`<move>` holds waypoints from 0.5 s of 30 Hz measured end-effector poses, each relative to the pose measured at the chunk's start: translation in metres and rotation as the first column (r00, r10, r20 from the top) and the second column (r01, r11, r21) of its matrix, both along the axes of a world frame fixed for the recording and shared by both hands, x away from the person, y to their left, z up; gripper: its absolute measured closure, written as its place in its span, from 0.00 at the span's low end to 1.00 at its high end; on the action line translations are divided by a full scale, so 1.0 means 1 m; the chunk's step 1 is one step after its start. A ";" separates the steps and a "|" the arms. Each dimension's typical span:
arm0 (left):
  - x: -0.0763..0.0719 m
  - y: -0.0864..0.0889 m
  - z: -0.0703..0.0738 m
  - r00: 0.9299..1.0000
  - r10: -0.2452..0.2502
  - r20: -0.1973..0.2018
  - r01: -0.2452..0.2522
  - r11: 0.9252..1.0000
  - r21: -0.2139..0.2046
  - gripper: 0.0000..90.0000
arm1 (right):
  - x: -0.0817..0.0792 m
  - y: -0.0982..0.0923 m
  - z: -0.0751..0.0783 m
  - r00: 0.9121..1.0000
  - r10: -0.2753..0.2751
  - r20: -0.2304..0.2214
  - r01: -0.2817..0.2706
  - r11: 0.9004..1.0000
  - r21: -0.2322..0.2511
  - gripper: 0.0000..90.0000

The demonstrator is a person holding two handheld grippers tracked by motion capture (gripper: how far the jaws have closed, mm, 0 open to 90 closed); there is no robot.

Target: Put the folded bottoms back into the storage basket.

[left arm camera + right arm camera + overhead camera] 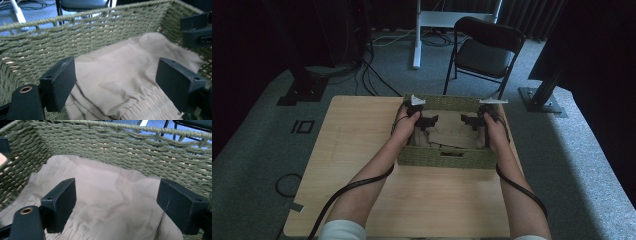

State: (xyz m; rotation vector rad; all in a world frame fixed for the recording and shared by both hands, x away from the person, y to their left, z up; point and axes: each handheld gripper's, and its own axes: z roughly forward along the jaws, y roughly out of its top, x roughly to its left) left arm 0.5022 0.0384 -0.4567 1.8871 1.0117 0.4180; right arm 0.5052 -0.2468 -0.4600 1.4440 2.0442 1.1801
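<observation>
Your left tongs (428,121) are hanging wide over the cloth (451,131), gripping nothing. Cloth's lying folded inside the basket (439,157) on the table (362,150), so placing looks done w/ only pulling out left. Right tongs (468,120) are gaping wide too, empty. Basket floor under cloth is hidden.

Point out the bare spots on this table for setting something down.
Free: the table left of the woven basket, and the front strip between the forearms. Crowded: inside the basket, where beige cloth, left gripper and right gripper sit.
</observation>
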 end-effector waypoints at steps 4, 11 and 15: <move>-0.006 0.003 0.005 1.000 -0.024 0.005 0.024 1.000 -0.002 0.20 | -0.006 0.000 0.006 1.000 0.016 0.010 -0.016 1.000 0.019 0.17; -0.020 0.005 0.018 0.996 -0.049 0.071 0.050 0.999 -0.019 0.20 | -0.020 0.001 0.018 0.998 0.053 0.036 -0.053 0.998 0.016 0.17; -0.020 0.008 0.025 0.996 -0.016 0.085 0.020 0.999 -0.047 0.20 | -0.027 0.001 0.026 0.997 0.062 0.053 -0.062 0.998 0.003 0.17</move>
